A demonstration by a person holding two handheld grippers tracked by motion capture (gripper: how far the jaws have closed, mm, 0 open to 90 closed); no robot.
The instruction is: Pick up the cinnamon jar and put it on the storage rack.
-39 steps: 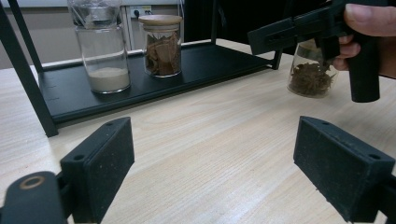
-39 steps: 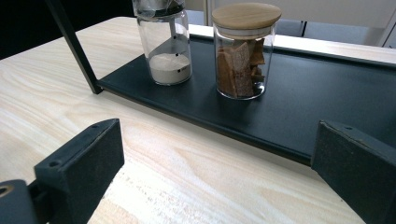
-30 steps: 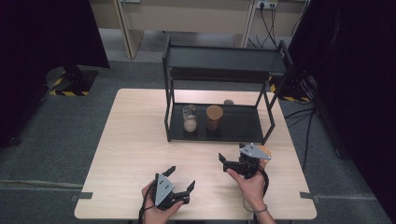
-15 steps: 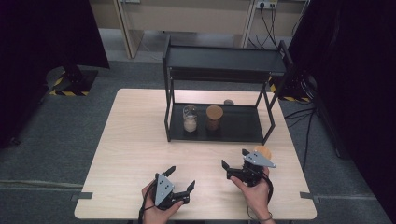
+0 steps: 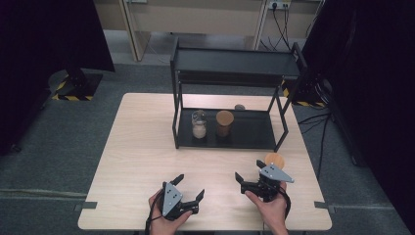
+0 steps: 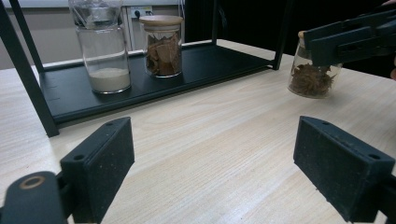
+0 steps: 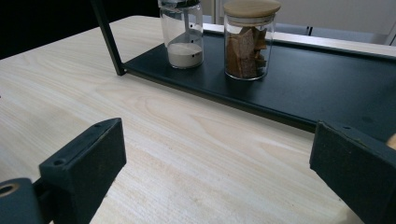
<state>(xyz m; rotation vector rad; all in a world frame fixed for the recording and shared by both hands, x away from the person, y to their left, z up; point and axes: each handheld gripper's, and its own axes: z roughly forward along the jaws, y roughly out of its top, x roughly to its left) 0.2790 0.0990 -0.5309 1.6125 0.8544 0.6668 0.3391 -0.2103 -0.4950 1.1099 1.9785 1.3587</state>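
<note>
Wooden-lidded, the jar [image 5: 274, 159] of brown bits stands on the worktop [image 5: 142, 147] just right of my right claw [image 5: 247, 180], near the rack's [image 5: 235, 63] right leg. Both that claw and my left claw [image 5: 188, 188] hang apart, gripping nothing. Two jars already sit on the rack's low shelf [image 5: 249, 132]: one with white powder [image 5: 198, 124], one with bark [image 5: 224, 122]. Shelving this third looks left to do, I'd guess; it isn't yet grasped.
</note>
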